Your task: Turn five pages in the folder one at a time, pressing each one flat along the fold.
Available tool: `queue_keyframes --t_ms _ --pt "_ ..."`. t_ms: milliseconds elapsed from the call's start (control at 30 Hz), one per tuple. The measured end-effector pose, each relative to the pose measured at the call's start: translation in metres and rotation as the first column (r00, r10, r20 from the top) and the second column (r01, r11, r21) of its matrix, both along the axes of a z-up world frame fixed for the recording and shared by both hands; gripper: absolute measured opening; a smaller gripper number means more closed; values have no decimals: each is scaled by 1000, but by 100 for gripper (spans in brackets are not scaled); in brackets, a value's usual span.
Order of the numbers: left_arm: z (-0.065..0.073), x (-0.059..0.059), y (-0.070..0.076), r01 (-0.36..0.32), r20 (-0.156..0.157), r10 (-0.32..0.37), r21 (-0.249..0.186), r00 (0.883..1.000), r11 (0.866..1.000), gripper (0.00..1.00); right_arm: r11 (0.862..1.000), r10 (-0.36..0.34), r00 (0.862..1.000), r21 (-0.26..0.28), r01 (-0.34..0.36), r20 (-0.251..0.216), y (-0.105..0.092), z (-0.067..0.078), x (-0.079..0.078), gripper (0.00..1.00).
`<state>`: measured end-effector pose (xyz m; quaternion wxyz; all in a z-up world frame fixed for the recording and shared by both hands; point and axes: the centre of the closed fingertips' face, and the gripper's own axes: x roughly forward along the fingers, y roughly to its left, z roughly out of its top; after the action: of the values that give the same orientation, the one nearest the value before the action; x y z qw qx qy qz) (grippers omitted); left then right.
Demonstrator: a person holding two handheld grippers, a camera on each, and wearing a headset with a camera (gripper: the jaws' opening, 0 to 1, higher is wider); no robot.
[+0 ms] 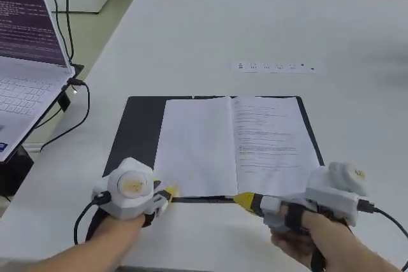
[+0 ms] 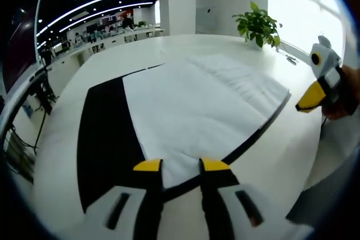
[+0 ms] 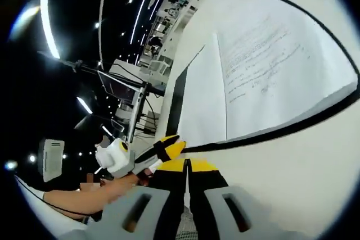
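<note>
The open folder (image 1: 137, 135) lies flat on the white table, its black cover showing at the left. A blank page (image 1: 194, 144) is on the left of the fold and a printed page (image 1: 274, 138) on the right. My left gripper (image 1: 167, 193) (image 2: 181, 165) rests at the folder's near edge by the blank page's (image 2: 185, 105) corner, jaws a little apart with nothing between them. My right gripper (image 1: 244, 200) (image 3: 187, 165) sits just off the near edge below the fold, its yellow tips together. The printed page (image 3: 275, 66) lies ahead of it.
An open laptop (image 1: 25, 62) with black cables (image 1: 80, 103) stands at the table's left edge. A white power strip (image 1: 274, 67) lies beyond the folder. A potted plant (image 2: 257, 23) stands at the far end. Bare table surrounds the folder.
</note>
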<state>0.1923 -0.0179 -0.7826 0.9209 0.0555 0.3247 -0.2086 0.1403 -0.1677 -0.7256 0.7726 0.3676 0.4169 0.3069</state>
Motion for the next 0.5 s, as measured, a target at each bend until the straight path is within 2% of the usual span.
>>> queue_keyframes --t_ms 33,100,167,233,300,333,367,400,500 --pt "5 0 -1 -10 13 11 -31 1000 999 28 995 -7 998 -98 14 65 -13 0 3 0" --pt "15 -4 1 -13 21 14 -46 1000 999 27 977 -37 990 -204 64 135 -32 3 7 0" --pt "25 -7 2 -10 23 11 -66 1000 998 28 969 -41 984 -233 81 174 -42 10 7 0" --pt "34 -10 2 -3 26 5 -87 1000 996 31 955 -36 973 -278 100 226 -53 18 7 0" --pt "47 -13 3 2 34 2 -120 999 993 31 926 7 960 -365 99 279 -64 23 5 0" --pt "53 -15 4 1 42 4 -125 999 992 33 897 34 952 -429 105 305 -71 25 4 0" --pt "61 -17 4 1 54 6 -139 999 990 33 891 44 947 -442 106 317 -72 26 3 0" --pt "65 -17 5 4 62 6 -151 998 989 34 878 84 931 -468 98 354 -74 31 2 0" --pt "83 -22 7 9 107 9 -159 994 987 34 874 99 926 -477 95 365 -76 38 -2 1"
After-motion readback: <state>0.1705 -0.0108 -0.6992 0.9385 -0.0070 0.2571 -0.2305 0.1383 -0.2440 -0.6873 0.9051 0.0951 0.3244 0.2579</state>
